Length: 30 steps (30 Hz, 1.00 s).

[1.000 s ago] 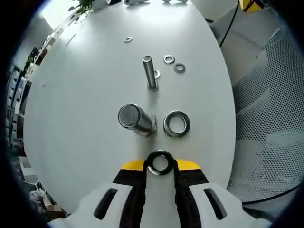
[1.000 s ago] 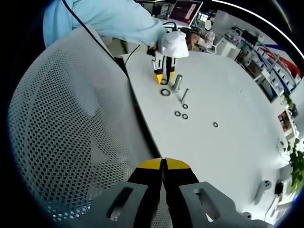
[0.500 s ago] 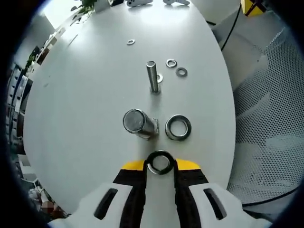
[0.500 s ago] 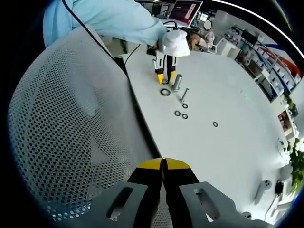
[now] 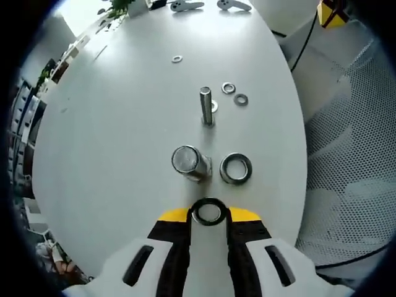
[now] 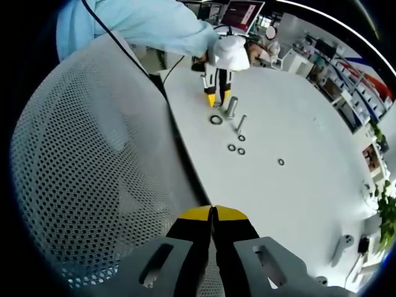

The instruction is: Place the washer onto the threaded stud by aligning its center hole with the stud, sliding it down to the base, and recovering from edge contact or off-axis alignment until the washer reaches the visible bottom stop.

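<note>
Steel washer (image 5: 209, 212) clamped in left gripper (image 5: 209, 216), above table (image 5: 124, 124).

The washer (image 5: 209, 212) in my left hand-held gripper (image 5: 209, 216) looks like dark, polished metal. The large stud (image 5: 191, 163) and the thin stud (image 5: 206, 106) are bright, shiny steel, as is the loose ring (image 5: 236, 168). The bench (image 5: 111, 136) is smooth, matt white. My right hand-held gripper (image 6: 212, 213) has glossy yellow and black plastic tips. The chair back (image 6: 86, 161) is perforated white mesh.
</note>
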Available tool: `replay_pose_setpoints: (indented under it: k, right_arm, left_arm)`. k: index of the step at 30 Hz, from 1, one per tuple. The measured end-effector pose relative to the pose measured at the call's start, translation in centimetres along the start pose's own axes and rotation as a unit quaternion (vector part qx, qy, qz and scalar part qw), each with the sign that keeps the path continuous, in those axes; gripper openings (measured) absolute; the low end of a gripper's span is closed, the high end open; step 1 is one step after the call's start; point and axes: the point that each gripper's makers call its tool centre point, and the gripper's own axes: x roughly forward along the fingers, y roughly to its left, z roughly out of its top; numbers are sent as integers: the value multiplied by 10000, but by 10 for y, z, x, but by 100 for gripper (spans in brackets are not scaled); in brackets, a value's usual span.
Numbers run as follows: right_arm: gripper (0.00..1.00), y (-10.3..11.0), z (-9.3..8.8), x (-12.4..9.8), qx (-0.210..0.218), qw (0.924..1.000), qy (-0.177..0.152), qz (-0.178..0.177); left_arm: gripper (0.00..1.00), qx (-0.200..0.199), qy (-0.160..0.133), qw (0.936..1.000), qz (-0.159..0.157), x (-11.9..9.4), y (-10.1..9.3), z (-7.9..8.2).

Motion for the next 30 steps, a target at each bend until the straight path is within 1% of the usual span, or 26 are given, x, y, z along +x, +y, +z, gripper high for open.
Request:
replay_pose_setpoints:
  k: [9,18,25,30]
  right_arm:
    - [3,0,1,0,-9,10000,-10,11]
    - [3,0,2,-1,12,10000,-53,28]
    - [3,0,2,0,1,10000,-56,23]
    - [3,0,3,-1,0,10000,-77,6]
  left_arm:
    - [20,17,76,10000,15,-16,1,2]
    - [20,47,92,9999,59,-37,1,13]
    - [20,138,116,9998,88,-48,0,22]
    - [20,215,191,9995,104,-54,1,25]
